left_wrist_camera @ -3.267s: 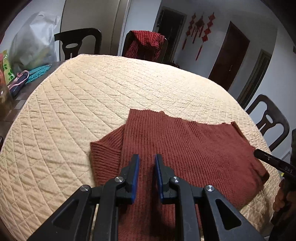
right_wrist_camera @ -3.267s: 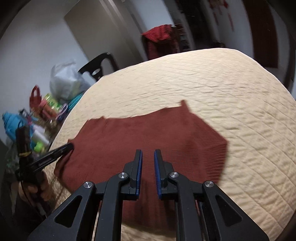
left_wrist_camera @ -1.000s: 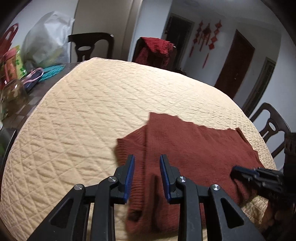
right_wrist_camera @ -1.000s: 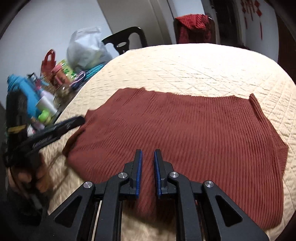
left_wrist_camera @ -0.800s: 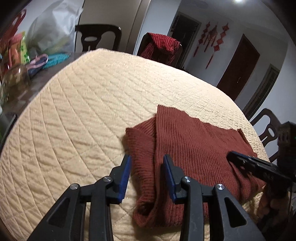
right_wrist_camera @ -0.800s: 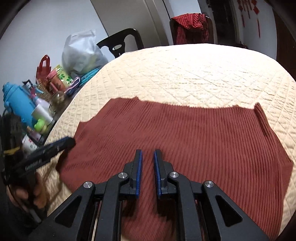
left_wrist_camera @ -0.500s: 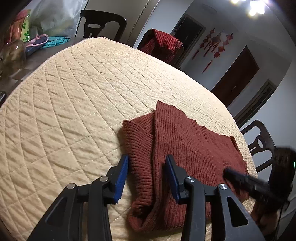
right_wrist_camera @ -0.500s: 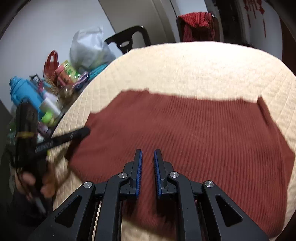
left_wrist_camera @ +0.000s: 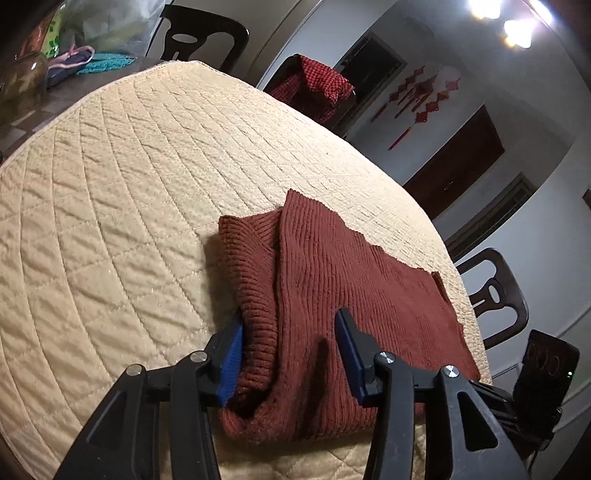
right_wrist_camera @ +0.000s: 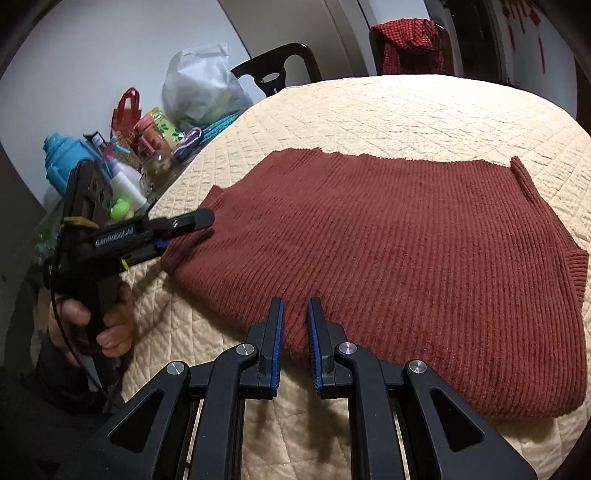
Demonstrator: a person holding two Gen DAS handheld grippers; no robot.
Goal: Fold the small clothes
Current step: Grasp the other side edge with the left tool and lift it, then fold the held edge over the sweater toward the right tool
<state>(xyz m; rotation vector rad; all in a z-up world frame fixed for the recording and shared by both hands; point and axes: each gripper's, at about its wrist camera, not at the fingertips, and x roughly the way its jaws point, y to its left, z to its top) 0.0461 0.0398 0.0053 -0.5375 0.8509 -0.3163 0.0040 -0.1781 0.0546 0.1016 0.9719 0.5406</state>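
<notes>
Left gripper [left_wrist_camera: 290,341], in my left hand: jaws opening, set astride the folded left end of the rust-red ribbed sweater [left_wrist_camera: 332,280]. Its left blue pad touches the bunched sleeve fold; the right pad stands clear above the knit, so nothing is pinched. From the right wrist view I see the same tool [right_wrist_camera: 184,230] at the sweater's left edge, with the person's hand [right_wrist_camera: 99,317] wrapped around its grip.

Right gripper [right_wrist_camera: 295,325]: jaws nearly together with a narrow gap, tips over the near hem of the sweater. I cannot tell whether any knit is caught between them.

Sweater: lies flat on the cream quilted cover [left_wrist_camera: 129,177] of the table, toward the near edge, one sleeve turned in on the left and a cuff showing at the far right [right_wrist_camera: 578,266].

Surroundings, left of the cover: a blue bottle [right_wrist_camera: 62,162], a red bag [right_wrist_camera: 127,109], a grey plastic bag [right_wrist_camera: 201,88], small jars. Beyond the table: dark chairs [left_wrist_camera: 207,35], one draped with red checked cloth [left_wrist_camera: 319,83]; another chair [left_wrist_camera: 495,295] at the right.
</notes>
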